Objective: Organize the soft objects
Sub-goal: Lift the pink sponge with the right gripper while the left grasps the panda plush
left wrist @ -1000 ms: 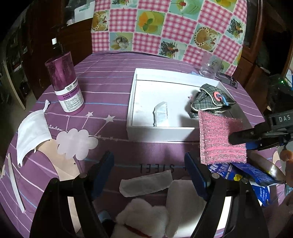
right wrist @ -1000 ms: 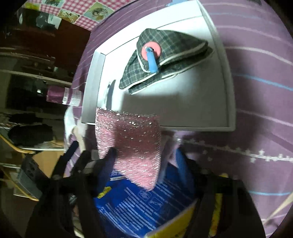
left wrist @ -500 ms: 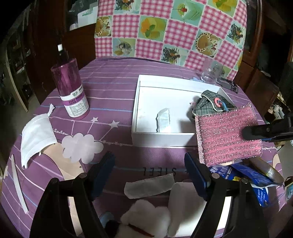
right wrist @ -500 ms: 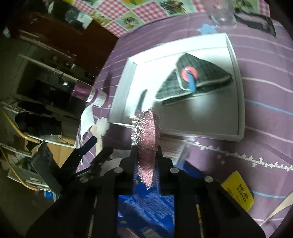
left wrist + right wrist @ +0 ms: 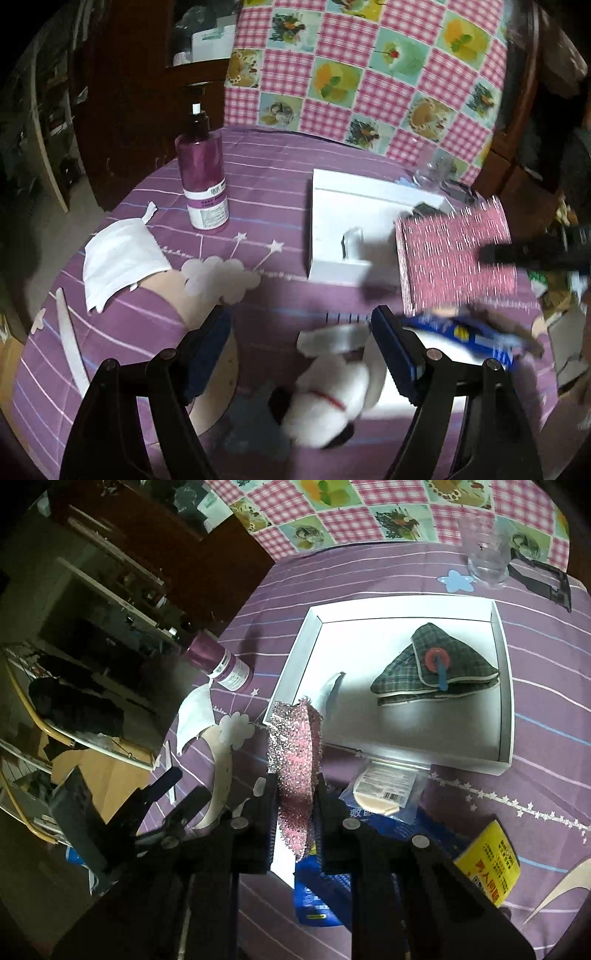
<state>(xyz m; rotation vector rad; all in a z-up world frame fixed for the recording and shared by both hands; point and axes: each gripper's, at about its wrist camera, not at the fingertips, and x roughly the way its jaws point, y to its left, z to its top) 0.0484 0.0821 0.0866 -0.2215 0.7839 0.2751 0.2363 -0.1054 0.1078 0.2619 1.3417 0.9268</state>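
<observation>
My right gripper [image 5: 295, 808] is shut on a pink glittery scrub sponge [image 5: 295, 760], held on edge above the table's front, short of the white tray [image 5: 504, 701]. A plaid fabric pouch [image 5: 436, 668] with a red and blue clip lies in that tray. In the left wrist view the sponge [image 5: 454, 258] hangs flat-on at the right, before the tray [image 5: 332, 206], with a dark finger [image 5: 532, 253] of the right gripper on it. My left gripper [image 5: 301, 350] is open above a white plush toy [image 5: 328, 391] with a red collar.
A purple pump bottle [image 5: 203, 177] stands left of the tray, with a white face mask [image 5: 118, 258] beside it. A clear glass [image 5: 484, 557] stands behind the tray. Blue packaging [image 5: 317, 890], a yellow packet [image 5: 491, 860] and a round pad in plastic [image 5: 388, 786] lie at the front.
The right gripper closed on the pink sponge and lifted it, rolling it from flat to edge-on. The left gripper drew back and up, so the plush toy shows more fully.
</observation>
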